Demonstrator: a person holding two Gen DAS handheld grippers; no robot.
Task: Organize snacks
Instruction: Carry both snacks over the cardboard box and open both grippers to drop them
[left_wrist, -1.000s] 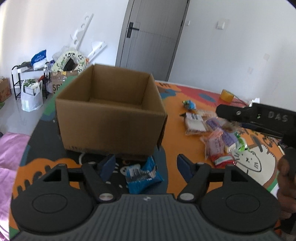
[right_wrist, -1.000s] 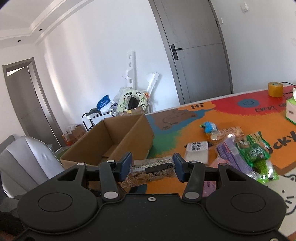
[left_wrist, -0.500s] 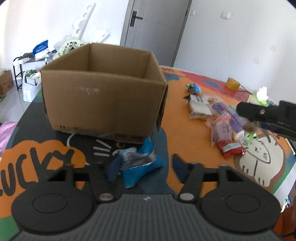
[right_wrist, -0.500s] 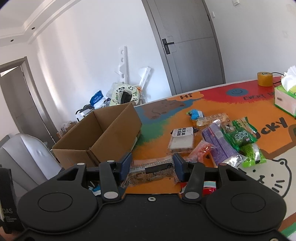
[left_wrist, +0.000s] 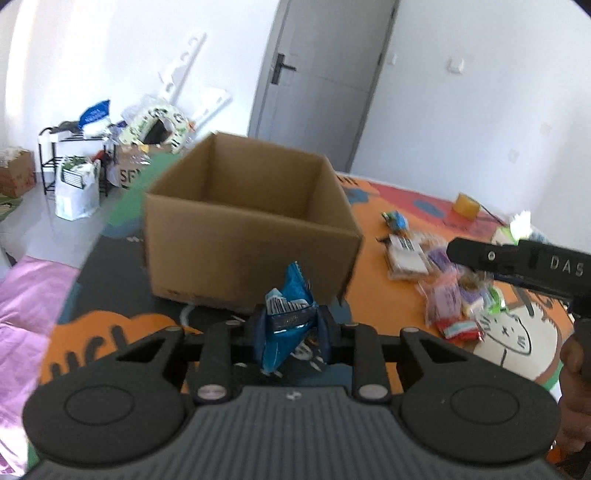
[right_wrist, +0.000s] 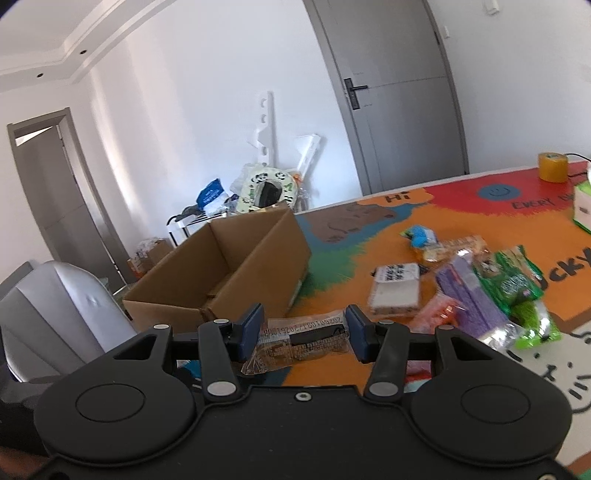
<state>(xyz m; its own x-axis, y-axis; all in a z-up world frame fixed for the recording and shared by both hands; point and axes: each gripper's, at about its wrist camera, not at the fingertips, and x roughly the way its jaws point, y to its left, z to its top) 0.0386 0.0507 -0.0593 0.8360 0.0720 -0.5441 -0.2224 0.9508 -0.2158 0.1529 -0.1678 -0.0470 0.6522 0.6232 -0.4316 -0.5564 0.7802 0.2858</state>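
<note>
A blue snack packet (left_wrist: 288, 317) stands crumpled and upright between the pads of my left gripper (left_wrist: 290, 328), whose jaws are closing on it just above the mat. Straight ahead sits an open cardboard box (left_wrist: 251, 229), its inside bare where I can see it. My right gripper (right_wrist: 303, 332) is shut on a clear-wrapped brown snack bar (right_wrist: 299, 339), held crosswise to the right of the same box (right_wrist: 221, 280). The right gripper's black body (left_wrist: 517, 262) shows at the right edge of the left wrist view.
A pile of snacks (right_wrist: 476, 284) lies on the colourful mat (right_wrist: 369, 229) right of the box: white, purple, green and red packets. A yellow tape roll (right_wrist: 553, 167) and a tissue box (right_wrist: 583, 206) stand further back. A grey chair (right_wrist: 55, 314) is at the left.
My left gripper has closed from wide open onto the blue packet and lifted it off the mat, squeezing it upright. The right gripper keeps its hold on the bar.
</note>
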